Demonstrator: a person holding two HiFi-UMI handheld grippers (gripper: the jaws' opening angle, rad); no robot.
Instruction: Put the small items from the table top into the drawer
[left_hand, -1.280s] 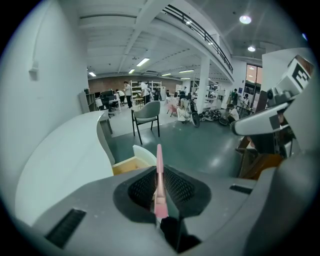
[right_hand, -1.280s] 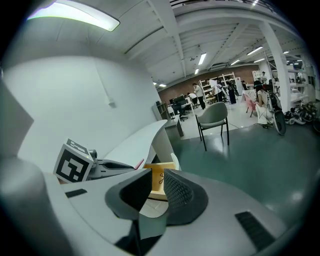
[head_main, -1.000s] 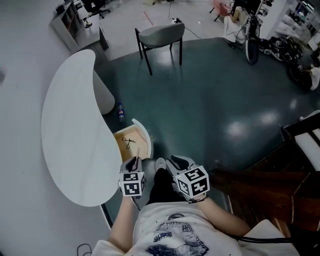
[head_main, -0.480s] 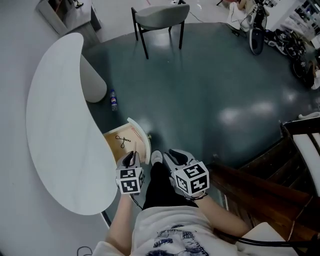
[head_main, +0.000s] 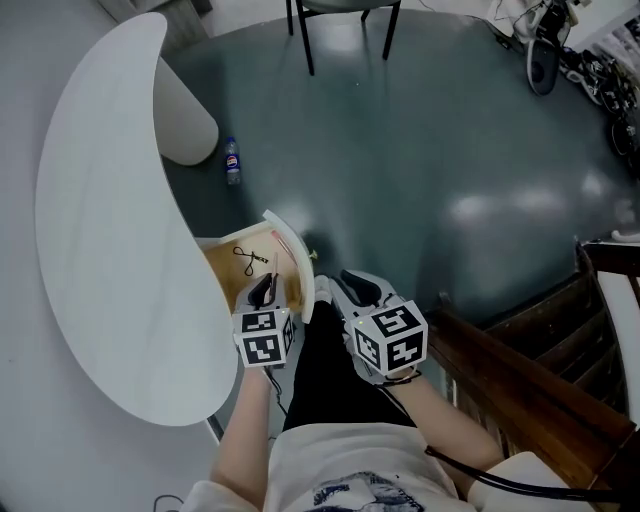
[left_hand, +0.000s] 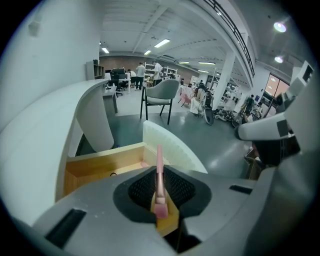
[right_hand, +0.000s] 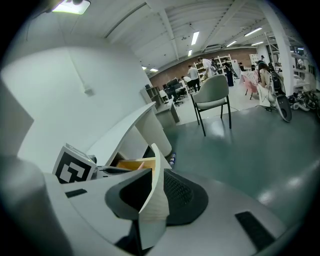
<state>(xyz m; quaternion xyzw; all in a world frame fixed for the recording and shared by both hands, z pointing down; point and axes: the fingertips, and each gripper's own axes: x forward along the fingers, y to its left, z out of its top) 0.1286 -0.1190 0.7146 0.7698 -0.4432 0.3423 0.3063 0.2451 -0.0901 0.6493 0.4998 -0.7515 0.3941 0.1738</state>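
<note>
Since a second ago: both grippers lower, closer to drawer (head_main: 232, 282). Left gripper (head_main: 262, 291) tips now over drawer's near end, earlier just short of it. Chair (left_hand: 161, 91) slid almost out of head view's top. Both grips unchanged.

Left jaws clamped on thin pink stick (left_hand: 159, 172), pale, squared lower end at pads, tip poking over wooden drawer floor. Right gripper (head_main: 343, 286) jaws clamped on flat white ribbed piece (right_hand: 153, 199), tapering to point, held just right of drawer. Black looped item (head_main: 250, 260) lay inside drawer.
</note>
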